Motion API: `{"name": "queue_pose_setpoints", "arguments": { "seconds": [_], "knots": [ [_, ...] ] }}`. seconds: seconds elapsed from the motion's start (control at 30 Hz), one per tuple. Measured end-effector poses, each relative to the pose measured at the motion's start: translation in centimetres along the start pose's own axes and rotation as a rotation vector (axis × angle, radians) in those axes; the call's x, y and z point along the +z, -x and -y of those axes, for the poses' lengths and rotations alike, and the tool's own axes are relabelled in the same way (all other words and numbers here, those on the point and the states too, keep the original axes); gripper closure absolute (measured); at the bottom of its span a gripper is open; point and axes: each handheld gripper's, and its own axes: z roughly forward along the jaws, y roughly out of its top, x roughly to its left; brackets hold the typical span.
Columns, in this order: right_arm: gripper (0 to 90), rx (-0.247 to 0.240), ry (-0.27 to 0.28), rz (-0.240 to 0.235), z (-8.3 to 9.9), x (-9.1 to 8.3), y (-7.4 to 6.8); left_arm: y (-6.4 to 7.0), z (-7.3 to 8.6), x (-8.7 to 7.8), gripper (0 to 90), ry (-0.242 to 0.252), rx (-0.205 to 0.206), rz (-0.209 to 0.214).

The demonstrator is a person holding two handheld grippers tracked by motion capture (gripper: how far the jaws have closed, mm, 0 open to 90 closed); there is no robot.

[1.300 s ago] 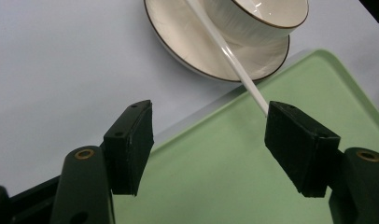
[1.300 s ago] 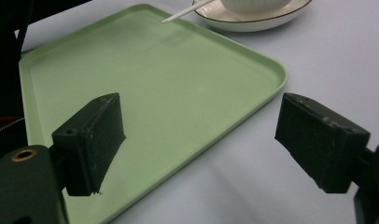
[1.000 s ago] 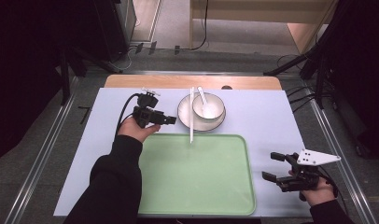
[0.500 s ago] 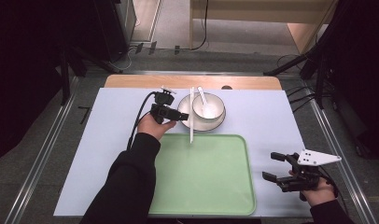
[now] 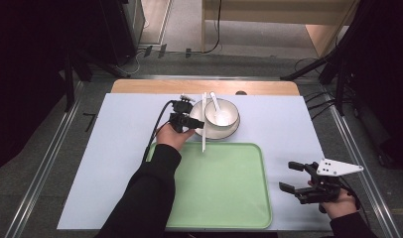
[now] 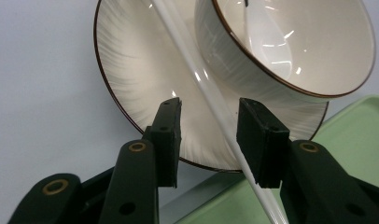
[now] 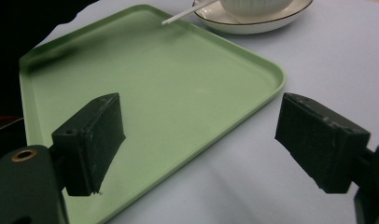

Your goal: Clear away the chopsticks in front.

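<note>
Chopstick is what's being gone for: a long white stick laid across the rim of the saucer, its near end hanging out over the far edge of the green tray. In the high view it runs roughly straight from the far side of the counter toward the near side, just beside the bowl. It can't be told whether it's one stick or a pair lying tight together.

Left gripper is released, with its jaws set either side of the chopstick, one over the saucer and one close against the stick. No squeeze is seen, and whether the far jaw is actually touching can't be told. From above, the left gripper is seen at the saucer's left rim, near the middle of the counter's far half.

The bowl sits on the saucer, both cream with a thin dark rim line, and a white spoon is leaned inside the bowl.

Right gripper is held wide apart and empty, low over the counter near the near right corner, just off the tray's right edge. In the right gripper view the tray and the chopstick tip are seen past its jaws.

No brands, labels or writing can be read anywhere on the dishes, tray or grippers.
</note>
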Motion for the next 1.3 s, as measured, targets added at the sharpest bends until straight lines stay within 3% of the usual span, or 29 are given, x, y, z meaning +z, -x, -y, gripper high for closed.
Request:
{"name": "queue_pose_setpoints", "arguments": {
  "seconds": [0.2, 0.3, 0.47, 0.53, 0.63, 0.73, 0.87, 1.0, 1.3],
  "knots": [
    [16.2, -0.004, -0.004, 0.001, 0.0, 0.0, 0.0, 0.1, 0.1, 0.9, 64.4, -0.009, -0.005, -0.010],
    [16.1, -0.003, -0.005, 0.001, 0.0, 0.0, 0.0, -0.1, 0.0, 1.2, 69.9, -0.007, -0.017, -0.027],
    [16.1, -0.004, -0.003, -0.002, 0.0, 0.0, 0.0, -0.7, -0.2, 2.0, 78.1, -0.001, -0.092, -0.036],
    [16.2, -0.004, -0.003, -0.002, 0.0, 0.0, 0.0, -0.8, -0.2, 2.1, 78.5, -0.001, -0.102, -0.035],
    [16.2, -0.004, -0.003, -0.002, 0.0, 0.0, 0.0, -1.0, -0.2, 2.3, 81.9, 0.018, -0.157, -0.037],
    [16.1, -0.003, -0.003, -0.004, 0.0, 0.0, 0.0, -1.1, -0.3, 2.3, 84.8, 0.022, -0.179, -0.044],
    [16.1, -0.005, -0.003, -0.005, 0.0, 0.0, 0.0, -1.0, -0.2, 2.4, 85.1, 0.026, -0.177, -0.047],
    [16.2, -0.006, -0.003, -0.005, 0.0, 0.0, 0.0, -1.3, -0.3, 2.3, 85.4, 0.023, -0.215, -0.017],
    [16.2, -0.007, -0.003, -0.006, 0.0, 0.0, 0.0, -2.0, -0.5, 0.9, 86.1, 0.029, -0.221, 0.015]
  ]
}}
